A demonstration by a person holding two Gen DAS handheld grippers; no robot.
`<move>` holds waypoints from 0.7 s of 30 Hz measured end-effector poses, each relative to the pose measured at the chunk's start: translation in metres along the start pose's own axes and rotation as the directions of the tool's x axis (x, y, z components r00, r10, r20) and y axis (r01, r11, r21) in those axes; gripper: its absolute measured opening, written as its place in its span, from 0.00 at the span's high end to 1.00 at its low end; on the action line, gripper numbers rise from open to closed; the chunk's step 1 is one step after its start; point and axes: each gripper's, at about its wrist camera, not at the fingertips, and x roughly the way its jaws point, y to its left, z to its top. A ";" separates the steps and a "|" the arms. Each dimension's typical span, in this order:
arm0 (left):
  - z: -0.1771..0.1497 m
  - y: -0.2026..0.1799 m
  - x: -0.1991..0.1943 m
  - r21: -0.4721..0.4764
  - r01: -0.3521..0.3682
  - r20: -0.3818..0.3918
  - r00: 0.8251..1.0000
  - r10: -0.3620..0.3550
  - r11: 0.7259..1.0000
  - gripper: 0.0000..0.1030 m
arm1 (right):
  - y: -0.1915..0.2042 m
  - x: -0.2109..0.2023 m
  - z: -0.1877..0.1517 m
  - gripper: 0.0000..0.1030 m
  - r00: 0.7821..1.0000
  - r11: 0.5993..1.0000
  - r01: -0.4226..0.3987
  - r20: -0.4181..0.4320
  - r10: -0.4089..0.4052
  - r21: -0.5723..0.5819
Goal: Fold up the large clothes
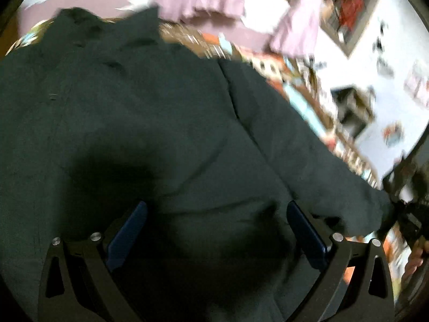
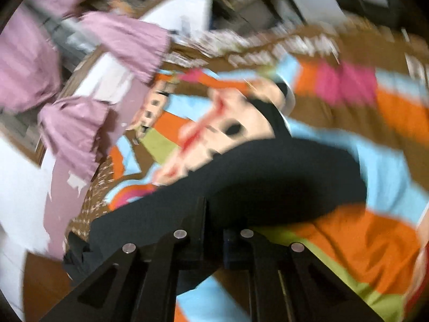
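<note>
The dark garment (image 1: 166,123) lies spread on a bright patterned bed cover (image 2: 375,244). The right gripper (image 2: 214,214) has its jaws clamped on the garment's edge, apparently starting a fold. The left gripper (image 1: 214,230) hovers over the cloth, jaws apart. Next, it likely needs to pinch a matching edge so both carry the fold over.
</note>
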 end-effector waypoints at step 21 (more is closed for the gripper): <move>-0.012 0.139 -0.221 -0.146 0.079 0.116 0.991 -0.062 0.986 0.02 | 0.293 -0.033 -0.323 0.92 0.977 0.058 -0.141 -0.130 0.168 -0.988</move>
